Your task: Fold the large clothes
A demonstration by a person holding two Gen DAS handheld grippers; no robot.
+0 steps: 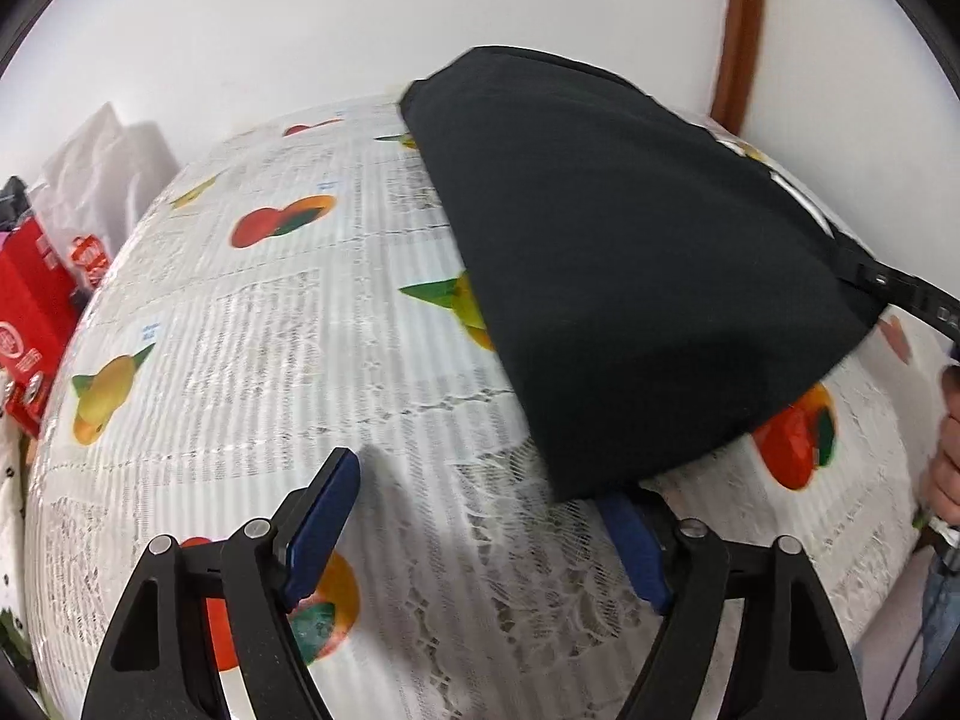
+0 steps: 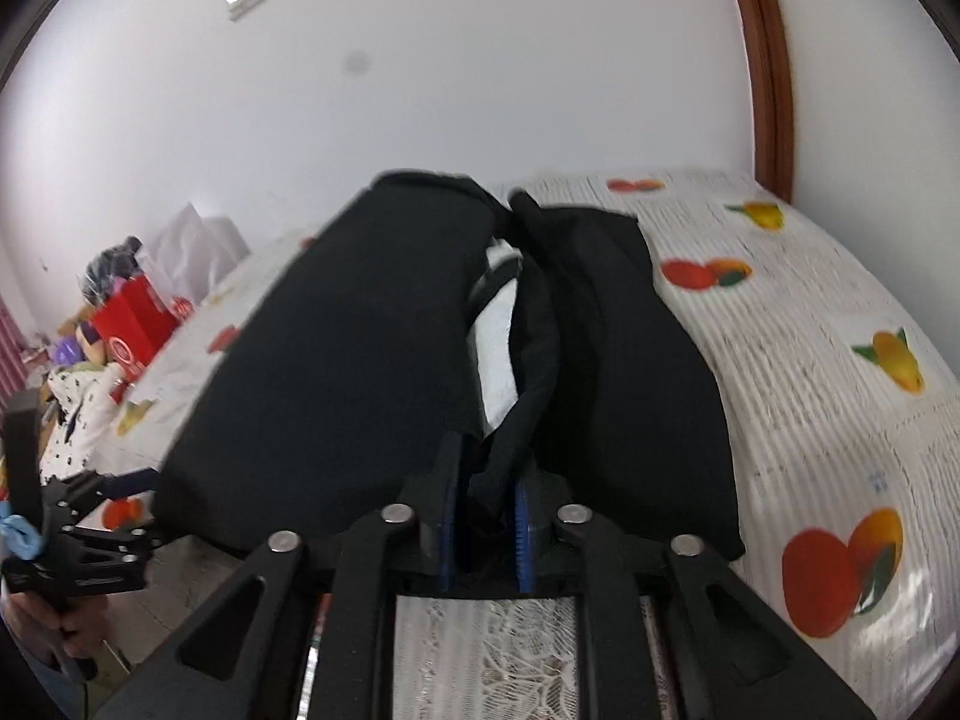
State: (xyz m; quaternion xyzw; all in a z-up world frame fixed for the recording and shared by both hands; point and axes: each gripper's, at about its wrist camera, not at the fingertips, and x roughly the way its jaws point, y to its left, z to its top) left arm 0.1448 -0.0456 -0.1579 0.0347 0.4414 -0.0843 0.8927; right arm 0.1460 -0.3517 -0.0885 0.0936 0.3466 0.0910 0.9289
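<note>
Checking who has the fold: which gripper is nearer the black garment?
Right. The right gripper is shut on the black garment; the left gripper is open beside its near edge, one finger under it.

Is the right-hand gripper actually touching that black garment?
Touching. The right wrist view shows the right gripper with its blue-padded fingers closed on a bunched fold of the black garment between them.
</note>
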